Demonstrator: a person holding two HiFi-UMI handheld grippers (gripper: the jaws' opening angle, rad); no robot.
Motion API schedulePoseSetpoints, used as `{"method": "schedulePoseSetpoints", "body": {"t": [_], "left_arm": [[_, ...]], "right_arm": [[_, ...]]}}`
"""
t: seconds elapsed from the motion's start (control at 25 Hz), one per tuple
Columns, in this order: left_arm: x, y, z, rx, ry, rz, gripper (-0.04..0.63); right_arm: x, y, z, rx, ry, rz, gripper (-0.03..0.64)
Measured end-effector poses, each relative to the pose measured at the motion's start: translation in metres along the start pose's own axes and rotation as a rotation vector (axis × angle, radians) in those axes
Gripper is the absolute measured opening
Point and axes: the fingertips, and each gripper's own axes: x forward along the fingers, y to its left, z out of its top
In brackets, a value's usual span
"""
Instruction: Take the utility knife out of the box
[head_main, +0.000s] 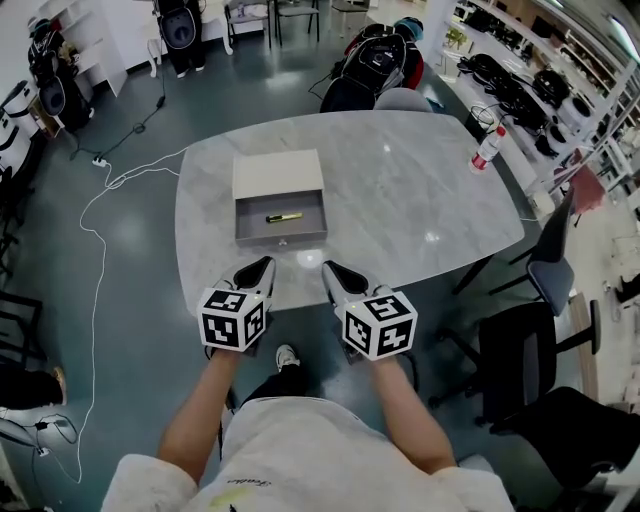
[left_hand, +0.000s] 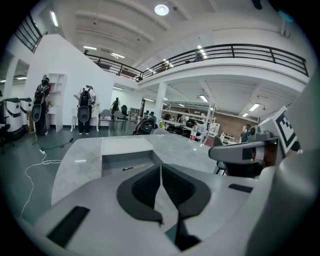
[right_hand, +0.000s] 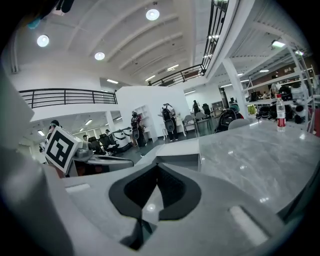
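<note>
Both grippers hang above the table's near edge, on the person's side of the box, their jaws pointing toward it. The left gripper (head_main: 262, 263) (left_hand: 161, 166) has its jaws pressed together at the tips with nothing between the pads. The right gripper (head_main: 330, 268) (right_hand: 157, 166) is the same, tips meeting and pinching nothing. The left one sits just short of the box's near-left corner. The right one sits just off its near-right corner. Neither touches the box.

The box (head_main: 282, 238) (left_hand: 125, 160) (right_hand: 180, 160) is a shallow grey tray, open at the top, resting on the grey marbled table (head_main: 420, 190). Its pale beige lid (head_main: 278, 175) lies flat against the far side of the box. The utility knife (head_main: 284, 217) (left_hand: 134, 168), a slim yellow and black one, is the only thing in the tray. It lies flat on the floor of the box near the middle, its length running left to right.

Well to the right of the box and farther away, a clear bottle (head_main: 487, 148) (right_hand: 281, 115) with a red label stands upright close to the table's far-right edge. Left of the box, beyond the table, a white cable (head_main: 97, 260) trails across the floor.
</note>
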Motion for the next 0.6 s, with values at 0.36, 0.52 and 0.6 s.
{"method": "schedulePoseSetpoints", "body": {"t": [0.36,0.52,0.6], "left_arm": [[0.038,0.041,0.019,-0.021,0.02,-0.03,0.018],[0.052,0.061,0.028,-0.023,0.025,-0.04,0.018],[0.058,0.07,0.03,-0.026,0.03,-0.044,0.018]], "right_arm": [[0.051,-0.017,0.024,-0.011,0.037,-0.027,0.005],[0.075,-0.02,0.032,-0.017,0.053,-0.034,0.005],[0.086,-0.02,0.035,-0.021,0.06,-0.036,0.005]]}}
